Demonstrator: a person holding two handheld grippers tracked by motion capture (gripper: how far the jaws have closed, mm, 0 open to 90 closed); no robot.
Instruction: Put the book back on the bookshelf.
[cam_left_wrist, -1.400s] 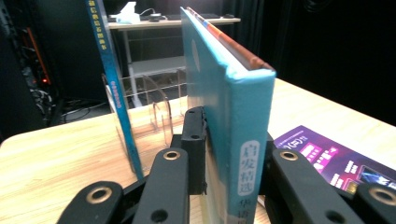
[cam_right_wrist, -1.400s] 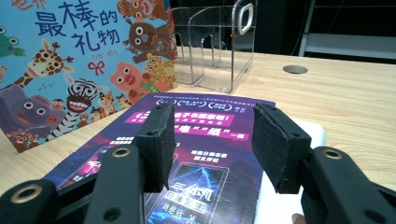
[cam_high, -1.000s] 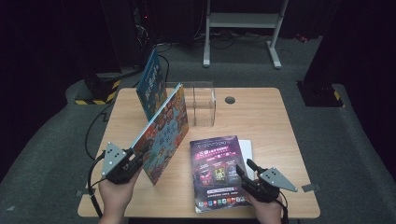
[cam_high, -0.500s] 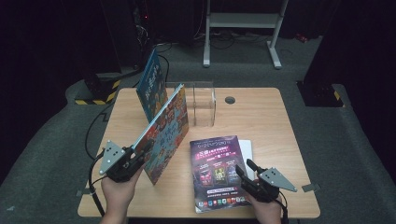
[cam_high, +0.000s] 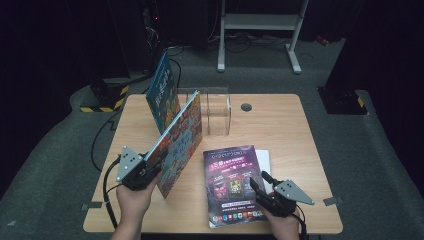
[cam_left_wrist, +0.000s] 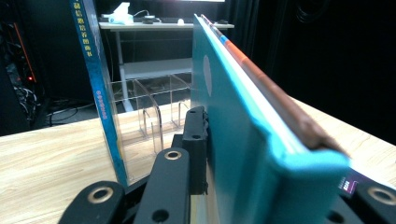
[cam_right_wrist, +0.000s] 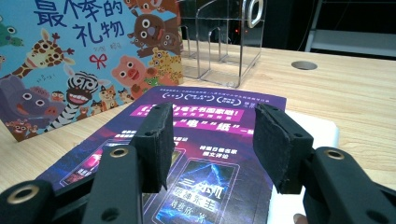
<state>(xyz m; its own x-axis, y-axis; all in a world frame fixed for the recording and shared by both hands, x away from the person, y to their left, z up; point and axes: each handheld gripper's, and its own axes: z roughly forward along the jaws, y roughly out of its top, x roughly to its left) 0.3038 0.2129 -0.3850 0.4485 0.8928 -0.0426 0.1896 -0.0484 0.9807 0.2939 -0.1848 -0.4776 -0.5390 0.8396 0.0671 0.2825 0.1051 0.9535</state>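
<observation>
Two books matter here: the left gripper (cam_high: 150, 167) clamps the picture book (cam_high: 181, 140) by its lower corner, holding it tilted over the table (cam_high: 280, 125), just before the clear rack (cam_high: 216, 110) where a blue book (cam_high: 162, 92) already stands. I would level its spine, then slide it in beside that one. The right gripper (cam_high: 260, 187) hangs open over the purple magazine (cam_high: 232, 182). The left gripper view shows the rack's curved dividers; the right gripper view shows the cover's cartoon animals.
</observation>
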